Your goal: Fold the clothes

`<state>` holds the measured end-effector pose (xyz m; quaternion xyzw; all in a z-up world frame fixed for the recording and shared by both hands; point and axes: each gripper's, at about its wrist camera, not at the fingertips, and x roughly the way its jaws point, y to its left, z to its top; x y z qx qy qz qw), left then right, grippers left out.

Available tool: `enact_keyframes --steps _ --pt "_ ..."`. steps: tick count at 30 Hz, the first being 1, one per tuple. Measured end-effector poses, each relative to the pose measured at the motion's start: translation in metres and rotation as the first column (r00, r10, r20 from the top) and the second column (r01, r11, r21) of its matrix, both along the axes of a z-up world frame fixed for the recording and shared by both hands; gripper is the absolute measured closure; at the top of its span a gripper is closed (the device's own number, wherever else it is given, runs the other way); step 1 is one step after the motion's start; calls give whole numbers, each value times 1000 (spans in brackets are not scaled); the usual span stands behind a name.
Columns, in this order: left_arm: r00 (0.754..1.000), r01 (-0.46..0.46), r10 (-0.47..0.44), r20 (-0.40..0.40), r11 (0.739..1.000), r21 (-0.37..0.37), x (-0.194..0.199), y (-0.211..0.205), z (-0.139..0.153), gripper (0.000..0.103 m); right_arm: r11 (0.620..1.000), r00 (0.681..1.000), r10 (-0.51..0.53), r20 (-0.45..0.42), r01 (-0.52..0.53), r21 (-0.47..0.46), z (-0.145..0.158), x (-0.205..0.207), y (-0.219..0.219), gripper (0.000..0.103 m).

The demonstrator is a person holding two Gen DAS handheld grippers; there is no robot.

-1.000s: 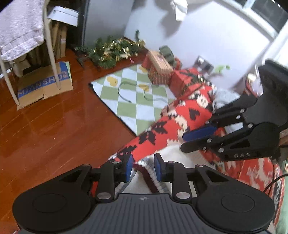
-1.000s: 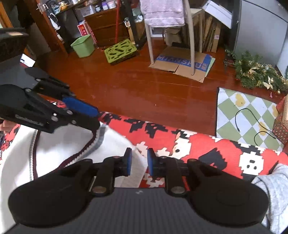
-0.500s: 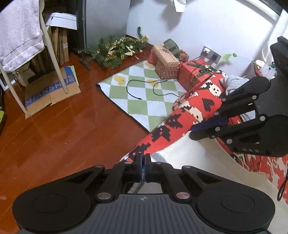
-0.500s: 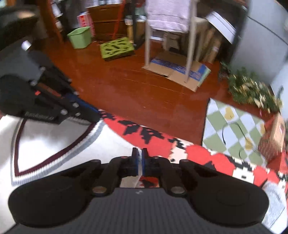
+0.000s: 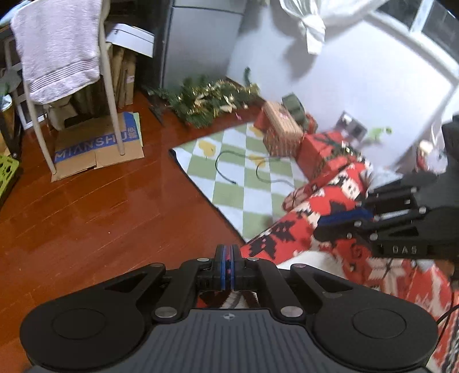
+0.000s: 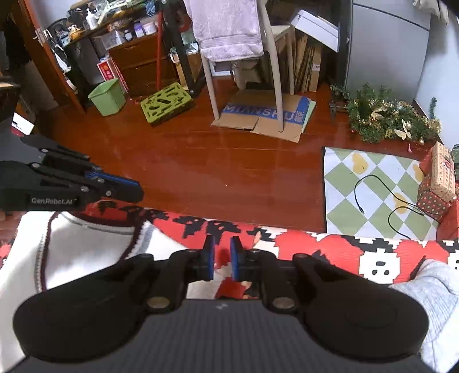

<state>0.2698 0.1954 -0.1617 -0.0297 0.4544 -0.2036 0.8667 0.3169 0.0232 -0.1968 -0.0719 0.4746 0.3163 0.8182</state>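
A white knit sweater (image 6: 86,252) with a maroon and grey striped neckline lies on a red, black and white patterned blanket (image 6: 315,244). My left gripper (image 5: 229,255) is shut, pads pressed together with no cloth showing between them. The sweater's striped edge (image 5: 238,301) sits right under its fingers. In the right wrist view the left gripper (image 6: 139,190) hovers just over the neckline. My right gripper (image 6: 221,255) is slightly open above the blanket beside the sweater's right edge, with red blanket visible in the gap. It also appears in the left wrist view (image 5: 318,226).
A grey garment (image 6: 430,287) lies on the blanket at the right. Past the blanket's edge is red wood floor with a green checked rug (image 6: 370,183) and a cable. Wrapped gift boxes (image 5: 281,129), a garland (image 6: 387,120), a towel-draped chair (image 6: 226,25), flattened cardboard (image 6: 264,114) and a green bin (image 6: 106,96) stand farther off.
A second ago both grippers were open over the sweater. Half a second ago both had shut. Now the right one has opened a little, the left stays shut, and the sweater has shifted left.
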Motion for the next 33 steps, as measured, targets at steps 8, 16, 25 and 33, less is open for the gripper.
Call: enact_keyframes --steps 8,16,25,33 --pt "991 104 -106 -85 994 -26 -24 -34 -15 101 998 997 68 -20 -68 5 -3 -22 16 97" --pt "997 15 -16 -73 1000 -25 -7 -35 -31 103 1000 1000 15 12 -15 -13 -12 -7 30 103" --pt "993 -99 93 -71 991 -91 20 -16 -20 103 1000 999 -29 35 29 6 -7 4 35 100" --pt "965 -253 240 -102 957 -144 -27 28 -1 103 997 997 71 14 -71 27 9 -20 45 100"
